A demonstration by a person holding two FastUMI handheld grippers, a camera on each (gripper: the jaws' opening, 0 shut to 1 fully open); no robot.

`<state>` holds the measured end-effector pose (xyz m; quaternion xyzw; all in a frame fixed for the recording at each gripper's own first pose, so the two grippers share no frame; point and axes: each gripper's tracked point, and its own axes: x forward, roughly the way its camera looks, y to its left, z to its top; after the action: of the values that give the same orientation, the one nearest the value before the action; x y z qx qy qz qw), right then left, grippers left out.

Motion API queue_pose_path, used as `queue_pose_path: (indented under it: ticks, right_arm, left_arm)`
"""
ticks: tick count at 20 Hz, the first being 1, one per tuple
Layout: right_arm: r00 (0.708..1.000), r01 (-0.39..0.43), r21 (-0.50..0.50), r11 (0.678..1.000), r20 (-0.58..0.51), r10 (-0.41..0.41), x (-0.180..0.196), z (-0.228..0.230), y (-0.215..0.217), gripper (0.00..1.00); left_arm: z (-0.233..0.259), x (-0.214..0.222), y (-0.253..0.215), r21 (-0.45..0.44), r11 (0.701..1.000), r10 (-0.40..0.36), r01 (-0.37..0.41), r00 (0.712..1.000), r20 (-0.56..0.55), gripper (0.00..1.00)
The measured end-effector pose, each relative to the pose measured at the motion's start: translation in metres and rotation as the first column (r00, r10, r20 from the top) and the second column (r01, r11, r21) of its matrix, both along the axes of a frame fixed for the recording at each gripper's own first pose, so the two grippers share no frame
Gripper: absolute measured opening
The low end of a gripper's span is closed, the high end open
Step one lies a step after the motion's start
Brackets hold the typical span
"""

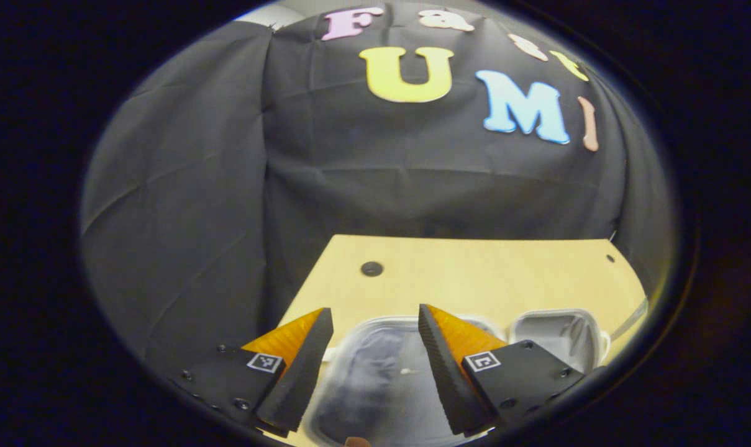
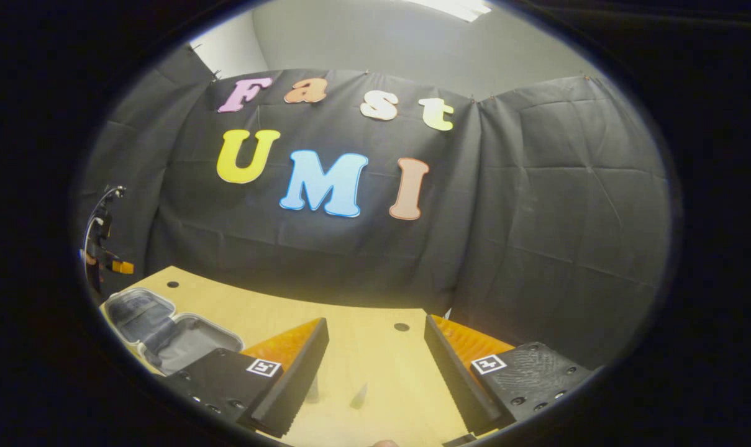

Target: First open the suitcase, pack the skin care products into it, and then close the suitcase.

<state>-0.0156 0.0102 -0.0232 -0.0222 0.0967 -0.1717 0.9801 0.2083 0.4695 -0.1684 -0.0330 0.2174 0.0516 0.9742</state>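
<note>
We find the suitcase (image 1: 381, 379) lying open on the desk (image 1: 474, 273), both halves spread flat. In the left gripper view one half sits directly below and ahead of the left gripper (image 1: 375, 366), with a pale rim and a dark lining inside; the second half (image 1: 561, 338) lies just beside it to the right, pale grey within. We cannot make out any contents in either half; a small light fleck shows on the dark lining, too small to identify.

In the right gripper view the same suitcase (image 2: 164, 329) appears at the far left of the desk (image 2: 363, 347), its two shells joined side by side, both with grey interiors, and nothing recognisable inside them. It lies well apart from the right gripper (image 2: 375, 372).

The left gripper's jaws stand wide apart, holding nothing, poised above the nearer shell. The right gripper's jaws also stand wide apart, holding nothing, over bare desk. Between them on the desk surface we note two small slender shapes, blurred; we cannot tell what they are.

The desk is light wood with small dark round holes (image 1: 371, 269). At the left edge of the right gripper view, beyond the suitcase, we see the other gripper (image 2: 105, 248) partly in frame. Black cloth (image 2: 537, 217) forms the wall behind the desk.
</note>
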Motion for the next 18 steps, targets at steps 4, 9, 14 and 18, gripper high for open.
queue_pose_path:
  ticks: [4, 9, 14, 18]
  right_arm:
    - [1.000, -0.023, 0.006, 1.000, -0.010, 0.023, -0.005, -0.008, -0.019, 0.95]
    - [0.999, -0.036, 0.003, 0.999, -0.015, 0.036, -0.011, -0.014, -0.044, 0.94]
    - [0.998, -0.048, 0.016, 0.999, -0.029, 0.048, -0.013, -0.026, -0.065, 0.94]
    - [0.997, -0.066, 0.042, 0.997, -0.044, 0.068, -0.009, -0.040, -0.077, 0.95]
  left_arm:
    - [0.039, -0.008, -0.146, -0.063, 0.987, -0.130, 0.145, 0.971, 0.199, 0.91]
    - [0.044, -0.012, -0.312, -0.064, 0.944, -0.297, 0.325, 0.915, 0.273, 0.90]
    - [0.035, -0.031, -0.464, -0.082, 0.894, -0.397, 0.440, 0.864, 0.310, 0.92]
    - [0.022, -0.049, -0.546, -0.082, 0.850, -0.468, 0.520, 0.818, 0.336, 0.90]
